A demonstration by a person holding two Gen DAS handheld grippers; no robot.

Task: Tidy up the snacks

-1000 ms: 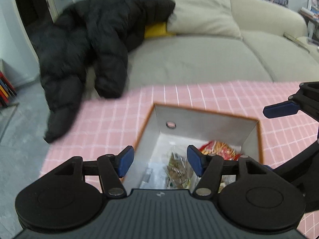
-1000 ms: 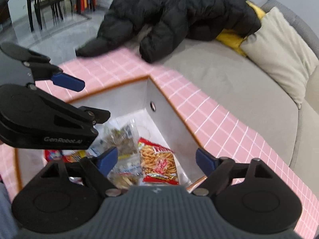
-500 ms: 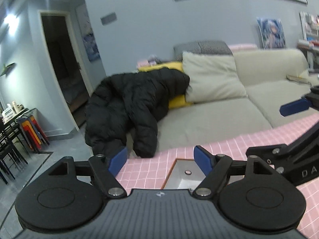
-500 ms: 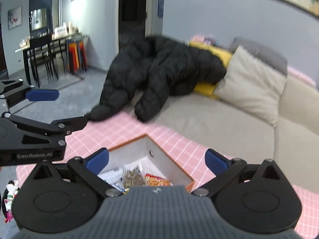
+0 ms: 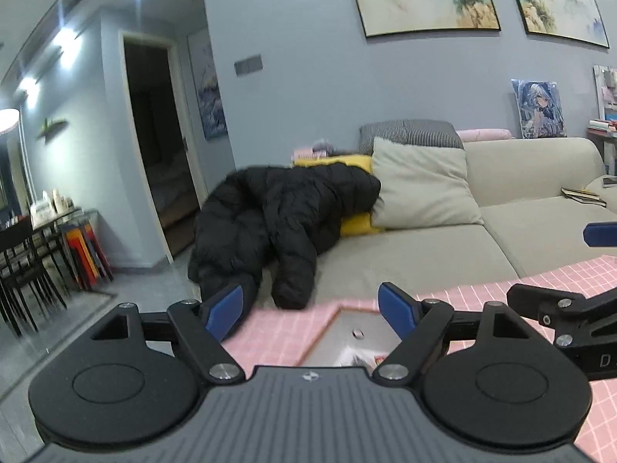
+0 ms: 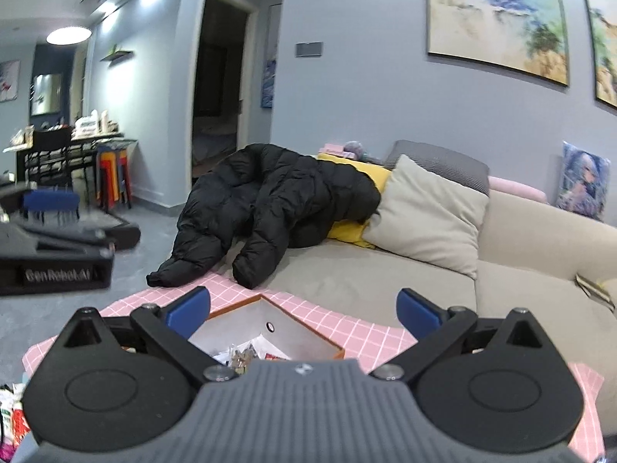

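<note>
Setting: a living room with grey-blue walls, a beige sofa (image 6: 385,274) carrying a black puffer jacket (image 6: 270,200), a beige cushion (image 6: 428,212) and a yellow pillow (image 6: 366,177). In front of the sofa stands a surface covered by a pink checked cloth (image 6: 347,328). A grey open-top box (image 6: 246,324) with an orange rim stands on that cloth.

Change of state: one second ago both wrist cameras looked steeply down into the box, and the snack packets filled the lower centre of each view. Both cameras now point nearly level across the room. The box has dropped to the bottom edge of each view. Both tools have therefore been raised and tilted back, away from the box.

Left gripper (image 5: 312,308): jaws apart, nothing between the blue pads. Right gripper (image 6: 304,308): jaws apart and wider, nothing held.

Location of task items: the snack packets (image 6: 246,351) lie inside the box; a red packet edge and pale wrappers show above the right tool body. In the left view only a sliver of the box contents (image 5: 362,357) is visible. More packets (image 6: 11,413) appear to lie outside the box at the lower left edge of the right view, but this area is cropped and blurred.

Assessment: a placement into the box looks complete. Both tools are free. If the items at the left edge are snacks, the next pick is probably there
</note>
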